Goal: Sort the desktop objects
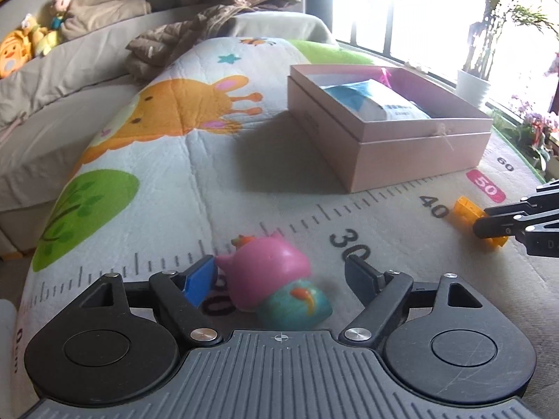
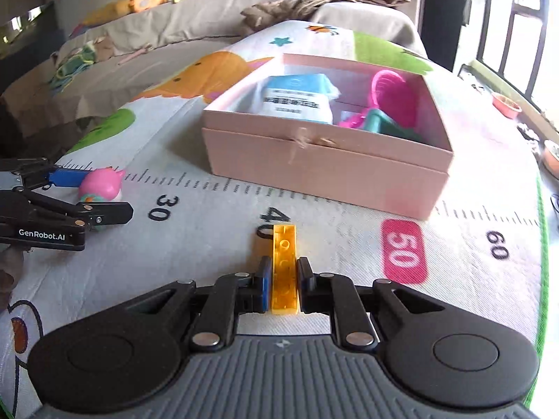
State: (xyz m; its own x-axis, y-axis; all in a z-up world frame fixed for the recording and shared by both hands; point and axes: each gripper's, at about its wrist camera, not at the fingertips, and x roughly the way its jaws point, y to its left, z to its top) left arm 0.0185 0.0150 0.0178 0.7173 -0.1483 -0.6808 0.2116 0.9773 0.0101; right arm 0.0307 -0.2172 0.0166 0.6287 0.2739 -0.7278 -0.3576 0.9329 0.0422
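Note:
A pink and teal toy figure [image 1: 272,279] lies on the play mat between the open fingers of my left gripper [image 1: 283,274]; the left pad touches its head, the right finger stands apart. It also shows in the right wrist view [image 2: 101,183]. My right gripper [image 2: 283,279] is shut on a yellow building brick [image 2: 284,265] that rests on the mat by the "40" mark; the brick shows in the left wrist view [image 1: 468,209] too. A pink open box [image 2: 325,171] holds a blue-white packet [image 2: 297,97] and pink and teal toys [image 2: 387,104].
The play mat [image 2: 471,279] has a printed ruler and animal pictures. A grey sofa [image 1: 52,97] with plush toys [image 1: 21,49] and a brown jacket [image 1: 195,31] lies behind. A potted plant [image 1: 473,83] stands by the window, and bowls [image 2: 506,104] sit at the right.

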